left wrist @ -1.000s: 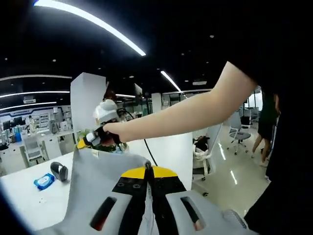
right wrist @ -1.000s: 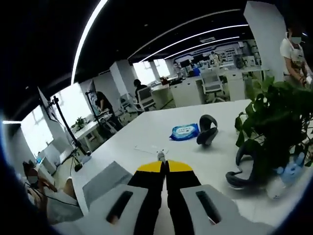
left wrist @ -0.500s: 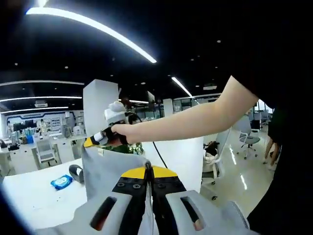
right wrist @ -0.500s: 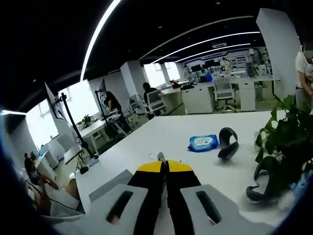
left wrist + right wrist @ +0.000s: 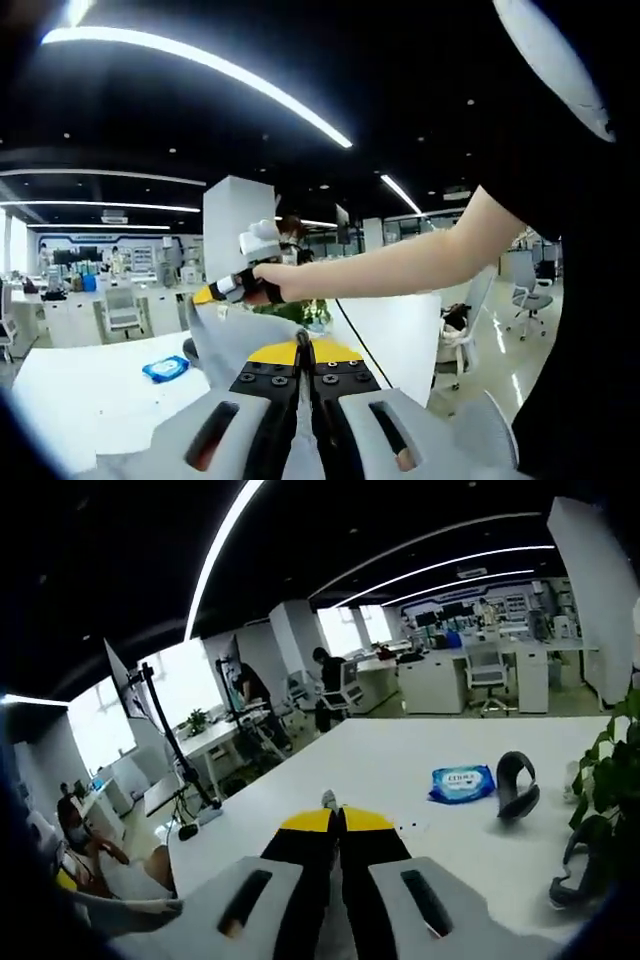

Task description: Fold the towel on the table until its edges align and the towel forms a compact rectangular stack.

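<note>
we hold the grey towel (image 5: pixel 225 345) lifted at frame centre, above the white table (image 5: pixel 400 770), both the left tool (image 5: pixel 303 350) and right tool (image 5: pixel 337 815) clamped on its cloth, so folding seems barely begun.

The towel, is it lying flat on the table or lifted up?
Lifted up. In the left gripper view the grey towel hangs stretched between the left tool and the right tool, above the white table.

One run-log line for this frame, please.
phase: towel lifted | left tool: shut on towel | right tool: shut on towel | table: wipes pack
</note>
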Demonstrator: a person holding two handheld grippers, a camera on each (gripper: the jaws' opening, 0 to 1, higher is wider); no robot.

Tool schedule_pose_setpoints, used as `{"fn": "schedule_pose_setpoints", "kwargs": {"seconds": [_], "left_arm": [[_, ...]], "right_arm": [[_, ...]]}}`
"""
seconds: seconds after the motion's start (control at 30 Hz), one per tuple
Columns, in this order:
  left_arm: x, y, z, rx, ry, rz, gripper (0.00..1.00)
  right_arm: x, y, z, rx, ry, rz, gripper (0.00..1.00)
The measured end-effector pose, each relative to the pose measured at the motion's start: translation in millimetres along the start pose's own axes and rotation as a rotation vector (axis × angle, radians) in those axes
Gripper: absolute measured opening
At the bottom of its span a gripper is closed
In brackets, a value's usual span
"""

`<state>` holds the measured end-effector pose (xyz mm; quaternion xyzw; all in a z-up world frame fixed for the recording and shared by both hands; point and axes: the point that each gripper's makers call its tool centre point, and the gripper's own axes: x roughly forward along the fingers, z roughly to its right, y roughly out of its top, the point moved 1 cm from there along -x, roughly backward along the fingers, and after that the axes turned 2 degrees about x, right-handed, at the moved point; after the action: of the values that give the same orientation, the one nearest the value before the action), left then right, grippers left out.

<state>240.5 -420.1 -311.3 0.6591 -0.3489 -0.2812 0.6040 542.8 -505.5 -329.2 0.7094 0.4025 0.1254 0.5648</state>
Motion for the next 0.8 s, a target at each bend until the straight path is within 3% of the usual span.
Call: {"fn": "schedule_pose_setpoints", "kwargs": {"seconds": [0.43,0.67,0.8], "left_arm": [[-30.8,-18.2,-21.9,-0.022,0.077,-0.031,0.02],[-45.9,-34.4,-30.5,0.005,0.09,-0.068,0.02],[-54.2,-49.8,-34.8,0.082,0.1,-0.124,0.02]], "right_arm": [[28.1,-18.5,-46.2,0.011,0.039,-0.03,0.0],[44.4,-30.7,-58.9,0.004,0.055,-0.063,0.0],[52.1,-40.0,-61.1,0.004,0.056,-0.086,0.0]]}}
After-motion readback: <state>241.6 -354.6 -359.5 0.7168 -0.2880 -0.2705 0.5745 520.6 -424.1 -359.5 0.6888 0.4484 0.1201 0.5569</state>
